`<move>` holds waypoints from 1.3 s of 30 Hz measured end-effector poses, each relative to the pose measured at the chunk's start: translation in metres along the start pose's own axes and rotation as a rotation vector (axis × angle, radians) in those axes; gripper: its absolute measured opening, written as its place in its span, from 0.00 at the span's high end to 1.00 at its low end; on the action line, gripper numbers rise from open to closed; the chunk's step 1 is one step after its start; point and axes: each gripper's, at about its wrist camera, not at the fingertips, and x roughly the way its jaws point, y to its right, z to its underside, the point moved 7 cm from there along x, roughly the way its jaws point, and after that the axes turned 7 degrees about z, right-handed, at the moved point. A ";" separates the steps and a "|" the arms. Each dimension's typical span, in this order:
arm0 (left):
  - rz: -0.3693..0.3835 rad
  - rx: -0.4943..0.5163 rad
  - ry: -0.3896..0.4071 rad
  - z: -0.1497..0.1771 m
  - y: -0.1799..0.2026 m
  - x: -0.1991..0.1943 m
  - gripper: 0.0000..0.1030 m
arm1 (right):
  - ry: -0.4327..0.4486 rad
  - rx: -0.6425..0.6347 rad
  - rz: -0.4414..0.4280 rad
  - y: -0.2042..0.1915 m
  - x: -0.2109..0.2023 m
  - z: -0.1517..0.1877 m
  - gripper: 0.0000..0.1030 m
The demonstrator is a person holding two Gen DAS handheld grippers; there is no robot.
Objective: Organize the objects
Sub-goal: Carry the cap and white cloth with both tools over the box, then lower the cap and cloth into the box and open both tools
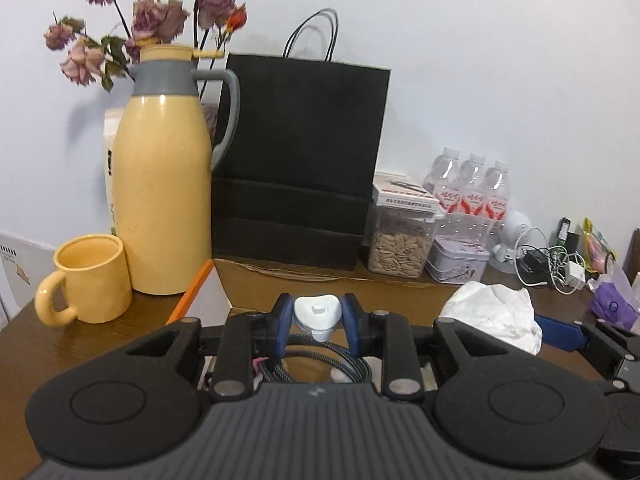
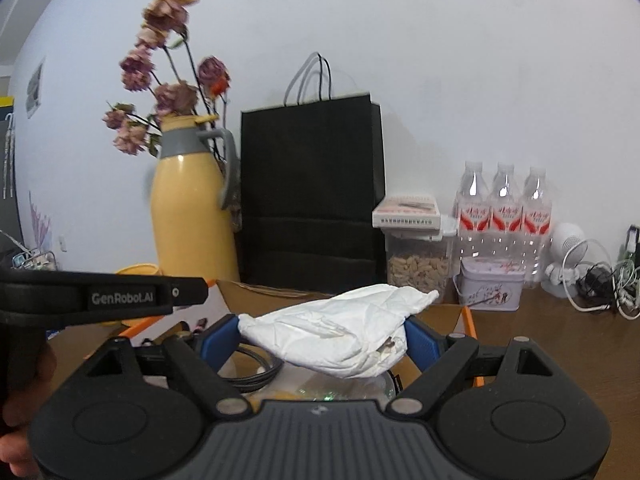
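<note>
Soft, even indoor light; dried flowers (image 1: 160,20) at eleven o'clock blurred, faint glare on the yellow jug (image 1: 162,184), fisheye bending and dark corners.

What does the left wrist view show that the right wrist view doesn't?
Only the left wrist view shows the left gripper shut on a small white plug, and the whole yellow mug. Only the right wrist view shows the right gripper clamped on the crumpled white paper from up close. Both show the yellow thermos, black paper bag and water bottles.
</note>
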 end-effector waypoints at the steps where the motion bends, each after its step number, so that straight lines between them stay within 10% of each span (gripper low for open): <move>1: 0.001 -0.002 -0.008 0.001 -0.001 0.005 0.73 | -0.007 0.001 0.001 0.001 0.006 0.000 0.16; 17: -0.006 0.040 -0.051 0.008 -0.007 0.031 0.70 | -0.064 -0.035 0.033 0.003 0.028 0.010 0.14; 21: -0.008 0.048 -0.032 0.007 -0.006 0.027 0.00 | -0.071 -0.031 0.046 0.006 0.027 0.009 0.00; 39: -0.021 0.061 0.042 -0.004 -0.008 0.004 0.00 | -0.042 -0.038 0.065 0.008 0.015 0.003 0.00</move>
